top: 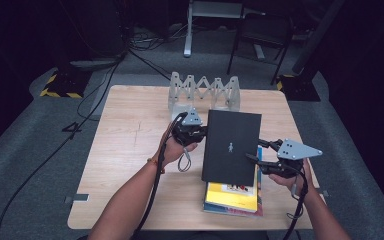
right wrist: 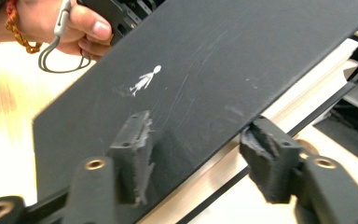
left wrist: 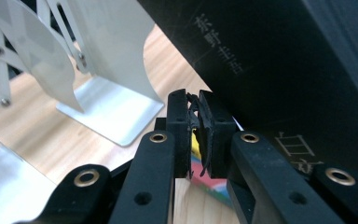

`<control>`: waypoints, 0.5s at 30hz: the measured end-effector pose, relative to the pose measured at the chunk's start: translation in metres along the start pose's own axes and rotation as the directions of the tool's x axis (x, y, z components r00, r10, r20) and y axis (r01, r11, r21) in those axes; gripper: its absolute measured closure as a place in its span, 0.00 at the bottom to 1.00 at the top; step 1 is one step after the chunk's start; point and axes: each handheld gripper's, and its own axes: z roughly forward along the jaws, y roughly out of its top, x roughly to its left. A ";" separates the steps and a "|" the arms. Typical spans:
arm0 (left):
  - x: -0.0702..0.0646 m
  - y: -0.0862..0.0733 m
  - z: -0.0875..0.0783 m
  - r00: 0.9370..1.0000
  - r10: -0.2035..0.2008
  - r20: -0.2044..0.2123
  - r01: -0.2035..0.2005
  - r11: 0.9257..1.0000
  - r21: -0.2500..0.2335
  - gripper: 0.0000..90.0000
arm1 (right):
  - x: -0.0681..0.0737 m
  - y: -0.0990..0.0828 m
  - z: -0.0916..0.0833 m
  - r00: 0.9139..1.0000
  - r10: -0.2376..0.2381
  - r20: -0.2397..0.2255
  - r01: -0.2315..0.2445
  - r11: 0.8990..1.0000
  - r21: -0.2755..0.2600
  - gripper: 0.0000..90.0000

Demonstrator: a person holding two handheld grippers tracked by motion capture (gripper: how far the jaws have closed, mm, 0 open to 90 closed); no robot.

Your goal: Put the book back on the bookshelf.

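Note:
A black hardcover book (top: 231, 145) with a small white figure on its cover hangs tilted above a stack of books (top: 232, 197), with a gripper at each side. My left gripper (top: 203, 134) is at its left edge. In the left gripper view the pads (left wrist: 199, 135) are pressed together right at the spine's lower corner (left wrist: 284, 56), seemingly on the cover's edge. My right gripper (top: 255, 162) straddles the right edge. In the right gripper view one pad (right wrist: 135, 135) lies on the cover (right wrist: 214, 70) and the other (right wrist: 265, 140) presses against the page block.
A silver accordion-style metal book rack (top: 203, 90) stands at the table's far edge, close behind the left gripper (left wrist: 107, 70). The stack has a yellow cover on top. The wooden table (top: 130, 150) has bare room at its left. Cables cross the floor beyond.

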 end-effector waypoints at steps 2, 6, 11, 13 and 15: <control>-0.002 0.006 -0.002 1.000 0.015 -0.003 -0.015 1.000 -0.011 0.92 | -0.002 0.002 -0.005 1.000 -0.010 0.006 0.010 1.000 -0.020 0.57; -0.009 0.014 -0.008 1.000 0.025 0.011 -0.025 0.999 -0.045 0.92 | -0.003 0.002 -0.014 0.999 -0.028 0.021 0.029 0.999 -0.034 0.63; -0.016 0.016 -0.018 0.999 0.036 0.015 -0.035 0.997 -0.064 0.89 | 0.003 0.000 -0.024 0.999 -0.046 0.004 0.046 0.997 -0.058 0.70; -0.020 0.016 -0.022 0.999 0.042 0.011 -0.042 0.997 -0.071 0.86 | 0.008 -0.001 -0.029 0.999 -0.051 -0.007 0.050 0.997 -0.067 0.73; -0.024 0.017 -0.026 0.998 0.057 0.010 -0.056 0.995 -0.076 0.83 | 0.012 -0.003 -0.033 0.998 -0.057 -0.013 0.056 0.996 -0.076 0.75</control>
